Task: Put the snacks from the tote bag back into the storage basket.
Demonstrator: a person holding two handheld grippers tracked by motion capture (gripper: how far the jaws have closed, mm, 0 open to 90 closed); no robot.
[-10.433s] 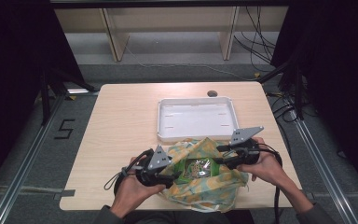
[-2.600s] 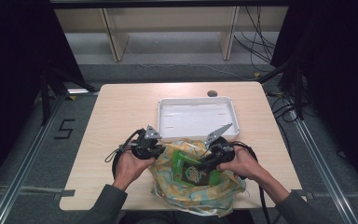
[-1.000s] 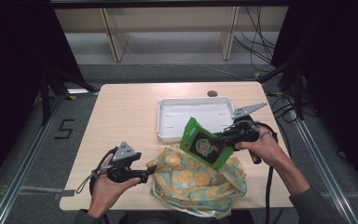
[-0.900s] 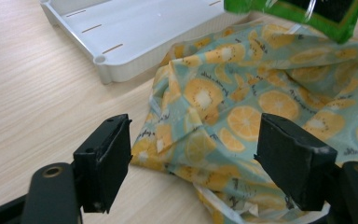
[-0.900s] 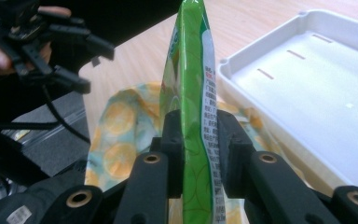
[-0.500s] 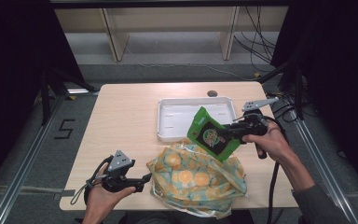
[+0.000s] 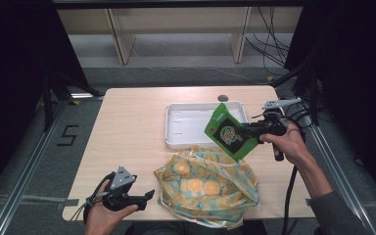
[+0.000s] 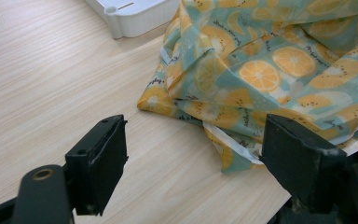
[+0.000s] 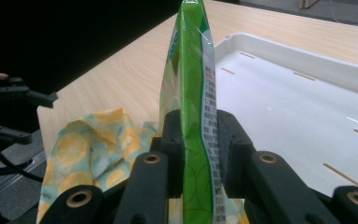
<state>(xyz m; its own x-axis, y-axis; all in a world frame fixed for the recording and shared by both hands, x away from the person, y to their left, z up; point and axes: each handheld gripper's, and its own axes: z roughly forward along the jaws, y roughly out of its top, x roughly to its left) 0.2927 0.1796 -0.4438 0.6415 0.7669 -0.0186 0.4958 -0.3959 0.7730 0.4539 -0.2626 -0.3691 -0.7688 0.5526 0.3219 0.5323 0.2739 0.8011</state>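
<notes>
Green snack pouch (image 7: 227, 132), clamped edge-on in right gripper (image 9: 200, 140), held in the air over near right corner of white tray (image 7: 176, 128); small print down its side seam, too fine to read. Floor marking "5" (image 7: 67, 135) left of table (image 7: 127, 112). Left gripper (image 8: 191, 158) at near table edge, jaws just opening, wide and empty, beside fruit-print bag (image 7: 208, 186); bare wood across left half.
</notes>
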